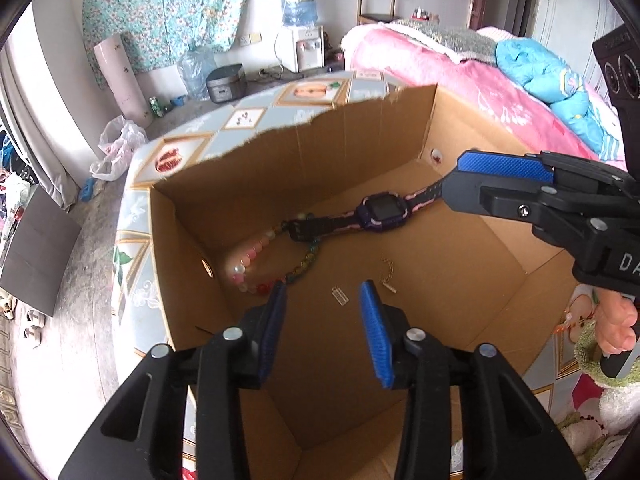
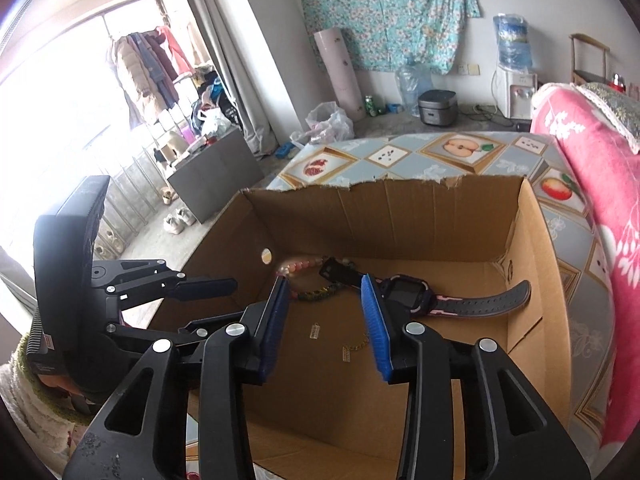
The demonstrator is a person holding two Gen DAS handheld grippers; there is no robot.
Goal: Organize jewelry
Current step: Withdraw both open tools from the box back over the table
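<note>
An open cardboard box (image 1: 360, 128) (image 2: 400, 208) stands on the table. On its floor lie a purple watch (image 1: 384, 208) (image 2: 404, 292) with a black and pink strap, a bead bracelet (image 1: 248, 264) (image 2: 316, 294), and a thin gold chain (image 1: 387, 272) (image 2: 356, 346) with small silver charms (image 1: 340, 296) (image 2: 314, 332). My left gripper (image 1: 323, 292) (image 2: 220, 302) hangs open over the box floor, holding nothing. My right gripper (image 1: 454, 180) (image 2: 325, 282) reaches in from the right, open, above the watch strap. Its lower finger hides the strap's end in the left wrist view.
The table (image 1: 176, 156) (image 2: 460, 148) has a fruit-patterned cloth. A bed with a pink blanket (image 1: 460, 72) (image 2: 592, 152) borders it on the right. A hand (image 1: 616, 320) holds the right gripper. A water dispenser (image 1: 300, 48) and a rice cooker (image 2: 436, 110) stand by the far wall.
</note>
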